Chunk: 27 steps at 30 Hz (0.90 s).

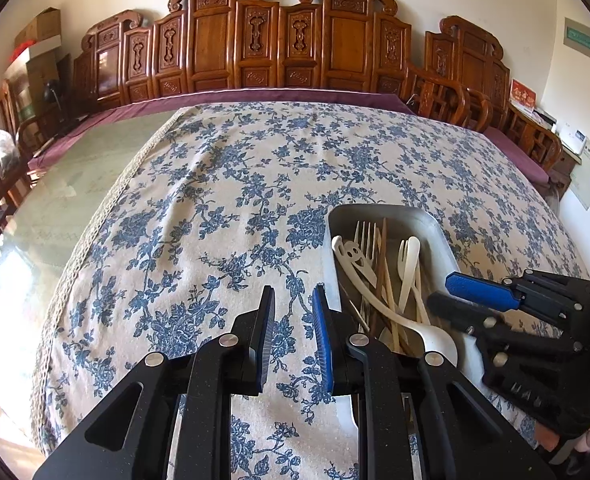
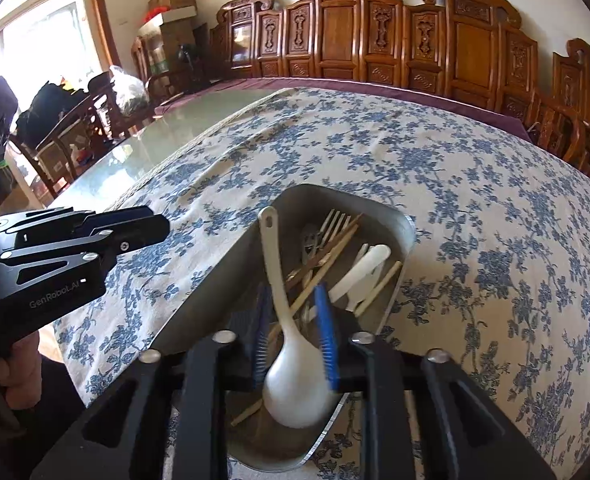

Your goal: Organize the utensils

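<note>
A metal tray (image 1: pixel 435 224) (image 2: pixel 215 276) sits on the flowered tablecloth and holds a white soup spoon (image 2: pixel 291 368) (image 1: pixel 435 334), forks (image 1: pixel 365 236), chopsticks (image 2: pixel 327 260) and cream plastic cutlery (image 1: pixel 409 264). My right gripper (image 2: pixel 293 332) (image 1: pixel 455 292) is over the tray's near end, jaws open, one pad on each side of the soup spoon's neck, slightly blurred. My left gripper (image 1: pixel 293 316) is open and empty above the cloth, just left of the tray; it also shows in the right wrist view (image 2: pixel 143 224).
The blue-flowered tablecloth (image 1: pixel 255 200) covers most of a glass-topped table (image 1: pixel 75 200). Carved wooden chairs (image 1: pixel 255 40) line the far side. Boxes (image 2: pixel 171 4) and more chairs stand at the left.
</note>
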{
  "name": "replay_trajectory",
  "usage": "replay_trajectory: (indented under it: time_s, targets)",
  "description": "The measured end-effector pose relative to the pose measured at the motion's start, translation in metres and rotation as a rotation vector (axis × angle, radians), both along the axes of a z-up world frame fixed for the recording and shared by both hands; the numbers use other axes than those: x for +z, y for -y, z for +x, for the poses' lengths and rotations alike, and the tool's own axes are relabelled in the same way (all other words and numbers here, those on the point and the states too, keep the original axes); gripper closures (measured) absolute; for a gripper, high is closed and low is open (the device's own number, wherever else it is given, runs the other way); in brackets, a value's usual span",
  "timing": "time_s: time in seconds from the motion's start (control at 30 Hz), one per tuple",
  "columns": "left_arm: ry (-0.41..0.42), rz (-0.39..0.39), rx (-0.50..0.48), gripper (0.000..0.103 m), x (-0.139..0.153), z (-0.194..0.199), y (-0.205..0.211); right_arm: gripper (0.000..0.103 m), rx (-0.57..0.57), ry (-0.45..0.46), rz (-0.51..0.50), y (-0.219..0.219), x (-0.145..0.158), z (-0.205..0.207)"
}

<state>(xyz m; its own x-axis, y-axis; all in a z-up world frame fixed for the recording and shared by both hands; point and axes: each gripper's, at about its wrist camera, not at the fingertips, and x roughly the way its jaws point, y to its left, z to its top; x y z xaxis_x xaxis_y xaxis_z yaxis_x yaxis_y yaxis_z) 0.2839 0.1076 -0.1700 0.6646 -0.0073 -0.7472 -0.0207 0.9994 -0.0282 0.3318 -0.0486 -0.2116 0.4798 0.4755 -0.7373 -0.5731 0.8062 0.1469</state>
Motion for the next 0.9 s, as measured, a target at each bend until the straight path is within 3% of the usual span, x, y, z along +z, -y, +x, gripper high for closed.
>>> replay_trajectory:
  time_s: [0.2,0.3,0.37,0.47,0.67,0.8,0.9]
  targets:
    - [0.000,0.000,-0.001,0.081,0.000,0.000,-0.001,0.072,-0.009,-0.016,-0.016,-0.003,-0.009,0.000]
    - [0.010,0.014,0.006,0.052,0.002,-0.003,0.001,0.064,-0.033,-0.005,-0.018,0.004,-0.006,-0.004]
    - [0.020,0.022,0.015,0.032,0.004,-0.006,0.002,0.053,-0.054,0.006,-0.014,0.012,-0.002,-0.008]
    - [0.034,0.025,0.021,0.016,0.008,-0.013,0.004,0.043,-0.090,0.032,-0.001,0.028,0.010,-0.018]
    - [0.035,0.056,0.006,0.009,0.011,-0.031,0.017,0.014,-0.154,0.085,0.012,0.057,0.034,-0.040]
    - [0.026,0.060,-0.023,0.009,0.014,-0.043,0.029,0.003,-0.191,0.115,0.016,0.075,0.049,-0.057]
    - [0.034,0.064,-0.033,0.008,0.020,-0.052,0.036,0.003,-0.212,0.124,0.021,0.088,0.058,-0.071]
